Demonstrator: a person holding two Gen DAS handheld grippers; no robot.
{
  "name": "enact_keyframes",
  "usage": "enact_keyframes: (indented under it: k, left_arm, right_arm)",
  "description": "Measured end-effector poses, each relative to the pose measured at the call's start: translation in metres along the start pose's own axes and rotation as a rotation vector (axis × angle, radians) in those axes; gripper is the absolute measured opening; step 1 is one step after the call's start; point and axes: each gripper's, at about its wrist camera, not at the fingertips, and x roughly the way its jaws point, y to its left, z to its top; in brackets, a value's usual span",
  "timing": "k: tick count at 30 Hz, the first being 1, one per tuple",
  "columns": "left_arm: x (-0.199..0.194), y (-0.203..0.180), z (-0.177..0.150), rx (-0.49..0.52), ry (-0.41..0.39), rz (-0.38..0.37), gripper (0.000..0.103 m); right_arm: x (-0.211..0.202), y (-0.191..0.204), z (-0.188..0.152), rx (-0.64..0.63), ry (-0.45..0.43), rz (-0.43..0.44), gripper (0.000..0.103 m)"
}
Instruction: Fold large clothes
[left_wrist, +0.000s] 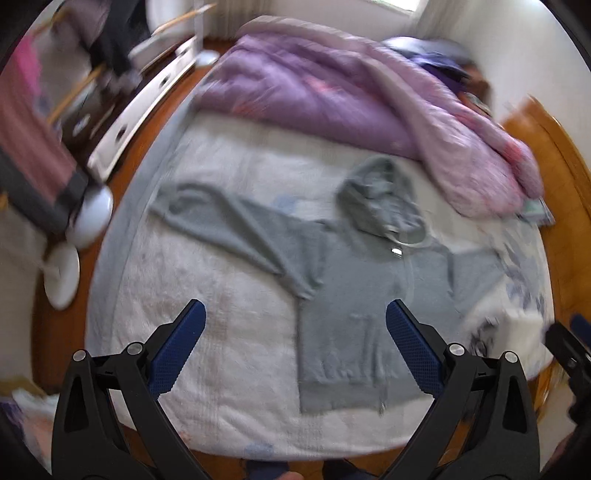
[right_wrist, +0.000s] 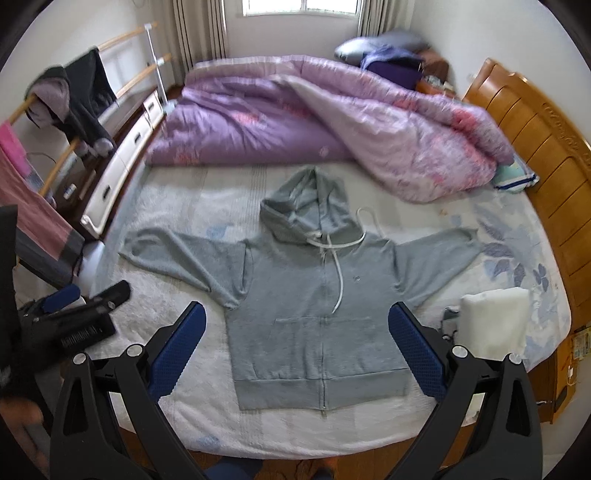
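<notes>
A grey zip hoodie (right_wrist: 314, 295) lies face up and flat on the bed, sleeves spread to both sides, hood pointing toward the far side, white drawstring across its chest. It also shows in the blurred left wrist view (left_wrist: 351, 295). My right gripper (right_wrist: 295, 332) is open and empty, above the hoodie's lower half. My left gripper (left_wrist: 295, 332) is open and empty, above the hoodie's left edge near the hem. The left gripper also shows at the left of the right wrist view (right_wrist: 74, 306).
A purple quilt (right_wrist: 314, 122) is bunched across the far half of the bed. A white folded item (right_wrist: 495, 321) lies at the right of the bed. A wooden headboard (right_wrist: 535, 166) stands at right. A clothes rack (right_wrist: 74, 96) and white drawers (right_wrist: 122, 158) stand at left.
</notes>
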Motion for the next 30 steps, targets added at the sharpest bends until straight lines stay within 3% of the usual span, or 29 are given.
enact_keyframes:
  k: [2,7,10,14,16,18,20,23,25,26,27,28,30]
  left_arm:
    - [0.034,0.030,0.011,-0.034,0.024,0.046,0.098]
    - [0.125,0.128,0.039,-0.278,0.038,0.024,0.098]
    - [0.173,0.177,0.056,-0.400,0.047,0.050,0.098]
    - [0.228,0.227,0.066,-0.559,0.031,-0.011,0.097]
    - [0.249,0.241,0.069,-0.593,0.021,-0.012,0.082]
    - [0.273,0.255,0.074,-0.615,0.032,-0.011,0.075]
    - [0.293,0.269,0.080,-0.643,0.052,0.026,0.073]
    - [0.309,0.282,0.086,-0.685,0.017,0.009,0.069]
    - [0.319,0.287,0.090,-0.693,0.014,0.013,0.060]
    - [0.324,0.291,0.092,-0.689,0.017,0.025,0.057]
    - [0.327,0.290,0.094,-0.676,0.020,0.050,0.048]
    - [0.329,0.290,0.095,-0.659,0.022,0.070,0.034]
    - [0.330,0.293,0.095,-0.631,0.022,0.098,0.016]
  right_arm:
    - [0.028,0.006,0.010,0.005,0.016,0.002,0.095]
    - [0.105,0.020,0.025,-0.013,0.049,0.042,0.095]
    - [0.156,0.031,0.026,-0.044,0.063,0.071,0.095]
    - [0.218,0.039,0.025,-0.046,0.101,0.103,0.095]
    - [0.244,0.042,0.024,-0.040,0.120,0.120,0.089]
    - [0.269,0.042,0.020,-0.035,0.149,0.152,0.078]
    - [0.287,0.041,0.017,-0.032,0.176,0.169,0.073]
    - [0.312,0.037,0.009,-0.019,0.210,0.201,0.066]
    - [0.324,0.036,0.004,-0.006,0.226,0.226,0.054]
    - [0.331,0.034,0.001,0.002,0.240,0.256,0.043]
    - [0.339,0.033,-0.002,0.014,0.250,0.289,0.031]
    - [0.344,0.034,-0.004,0.025,0.265,0.310,0.027]
    - [0.355,0.034,-0.009,0.040,0.279,0.343,0.015]
